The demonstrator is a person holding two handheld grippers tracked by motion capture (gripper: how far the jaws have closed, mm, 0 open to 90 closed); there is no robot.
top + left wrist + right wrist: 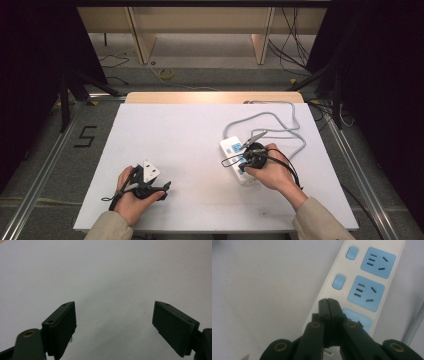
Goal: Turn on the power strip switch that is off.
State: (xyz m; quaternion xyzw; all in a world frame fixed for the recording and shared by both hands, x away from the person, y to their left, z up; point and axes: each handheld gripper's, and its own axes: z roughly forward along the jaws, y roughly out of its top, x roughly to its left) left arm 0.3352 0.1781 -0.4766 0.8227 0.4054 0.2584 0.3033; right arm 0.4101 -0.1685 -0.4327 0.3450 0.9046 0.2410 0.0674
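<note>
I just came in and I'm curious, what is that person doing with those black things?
A person holds tongs in each hand at a white table. The right tongs, shut with nothing between them, are down over a white power strip with blue sockets, by its switches. The left tongs are open over bare table.
</note>
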